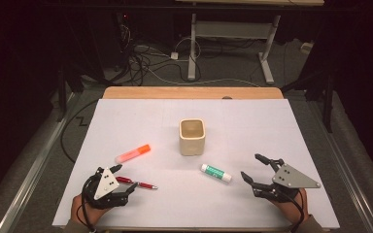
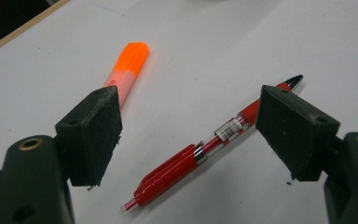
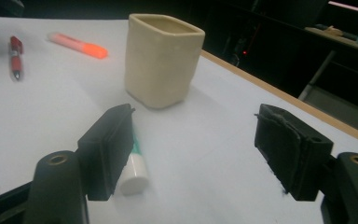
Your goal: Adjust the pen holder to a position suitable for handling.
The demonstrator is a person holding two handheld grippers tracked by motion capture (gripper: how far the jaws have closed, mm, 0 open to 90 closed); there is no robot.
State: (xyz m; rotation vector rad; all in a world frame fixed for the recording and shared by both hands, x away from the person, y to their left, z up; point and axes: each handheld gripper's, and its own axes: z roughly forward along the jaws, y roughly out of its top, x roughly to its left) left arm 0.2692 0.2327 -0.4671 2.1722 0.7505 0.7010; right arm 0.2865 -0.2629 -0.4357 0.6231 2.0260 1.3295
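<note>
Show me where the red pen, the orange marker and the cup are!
red pen [image 2: 186, 163]: left gripper view, on its red grip.
orange marker [image 1: 133, 153]: high view, mid-body.
cup [image 1: 192, 141]: high view, front wall.

red pen [image 2: 200, 154] lying flat, cream cup [image 1: 192, 137] upright mid-table

No legible text or labels

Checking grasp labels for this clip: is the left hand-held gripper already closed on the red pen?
No, the left hand-held gripper is wide open, and the red plastic pen lies untouched on the white table between its jaws.
</note>
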